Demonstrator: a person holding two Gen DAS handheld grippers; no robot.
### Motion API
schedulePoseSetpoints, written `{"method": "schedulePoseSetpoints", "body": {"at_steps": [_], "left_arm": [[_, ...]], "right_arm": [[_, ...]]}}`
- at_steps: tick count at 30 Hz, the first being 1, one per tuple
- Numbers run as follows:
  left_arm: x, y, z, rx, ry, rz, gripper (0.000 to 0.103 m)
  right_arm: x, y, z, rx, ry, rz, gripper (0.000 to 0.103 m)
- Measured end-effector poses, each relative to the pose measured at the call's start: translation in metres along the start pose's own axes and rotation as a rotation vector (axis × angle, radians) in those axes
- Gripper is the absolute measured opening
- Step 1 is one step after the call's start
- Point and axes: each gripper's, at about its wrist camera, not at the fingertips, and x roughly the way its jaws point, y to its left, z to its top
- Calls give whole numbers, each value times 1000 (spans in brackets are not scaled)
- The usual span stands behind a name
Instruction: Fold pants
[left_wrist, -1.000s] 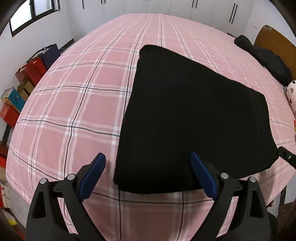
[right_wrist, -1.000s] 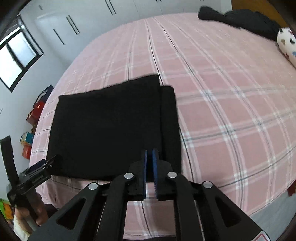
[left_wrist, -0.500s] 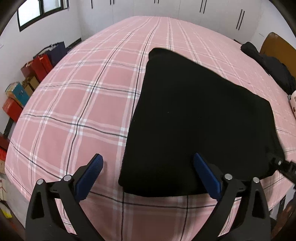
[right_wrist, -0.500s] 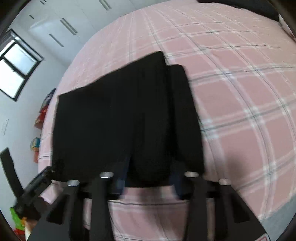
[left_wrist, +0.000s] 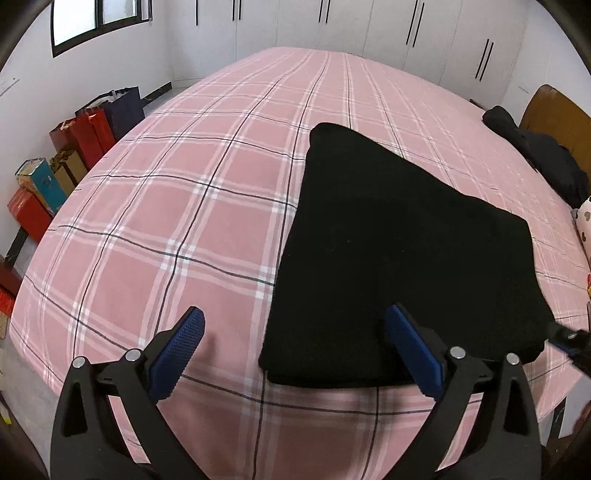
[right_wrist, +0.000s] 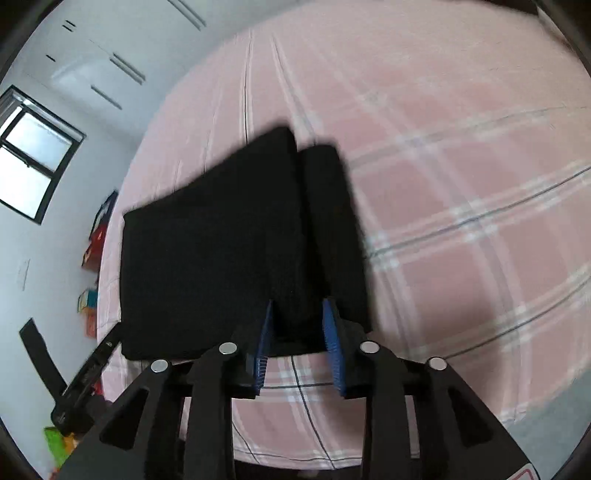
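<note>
Folded black pants (left_wrist: 402, 258) lie flat near the bed's (left_wrist: 184, 206) front edge, toward its right corner. Fold looks done, or one more to come. Next: grip the near hem evenly.

Left gripper (left_wrist: 295, 354) spread wide, empty, straddling the pants' near-left corner.

Right gripper (right_wrist: 299, 343) partly parted, having just opened; blurred, but apparently pinching nothing.

Bed (left_wrist: 207, 206) fills most of frame, pink plaid sheet with white and dark lines. Folded black pants (left_wrist: 399, 258) lie flat on it, right of centre, reaching near lower edge. Dark clothing heap (left_wrist: 543, 158) at upper right. Spotted white item (left_wrist: 585, 221) at right edge.
</note>
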Motion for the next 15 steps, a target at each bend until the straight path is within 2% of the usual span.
{"method": "schedulePoseSetpoints", "body": {"at_steps": [1,3,4,6,8,9,10,11,13,15], "left_arm": [[3,0,0,-2,8,2,97],[7,-2,-1,-1,26,5,97],[8,-3,-2,2,32,12,97],[9,-4,-2,9,35,13,97],[10,-4,-3,16,35,21,97],[11,-5,-3,22,38,23,97],[11,-6,-3,25,40,21,97],[12,-6,-3,31,43,18,97],[14,-7,-3,36,47,15,97],[15,-7,-2,40,49,13,97]], "right_arm": [[-10,9,3,-32,-38,-10,29],[-20,29,11,-82,-69,35,28],[-20,44,18,-122,-79,48,23],[-8,65,28,-190,-86,43,22],[21,77,36,-240,-54,-8,22],[41,75,39,-252,-17,-60,22],[53,72,40,-261,14,-112,16],[67,70,37,-278,25,-167,16],[56,78,32,-287,-21,-175,19],[29,85,19,-294,-121,-204,24]]}}
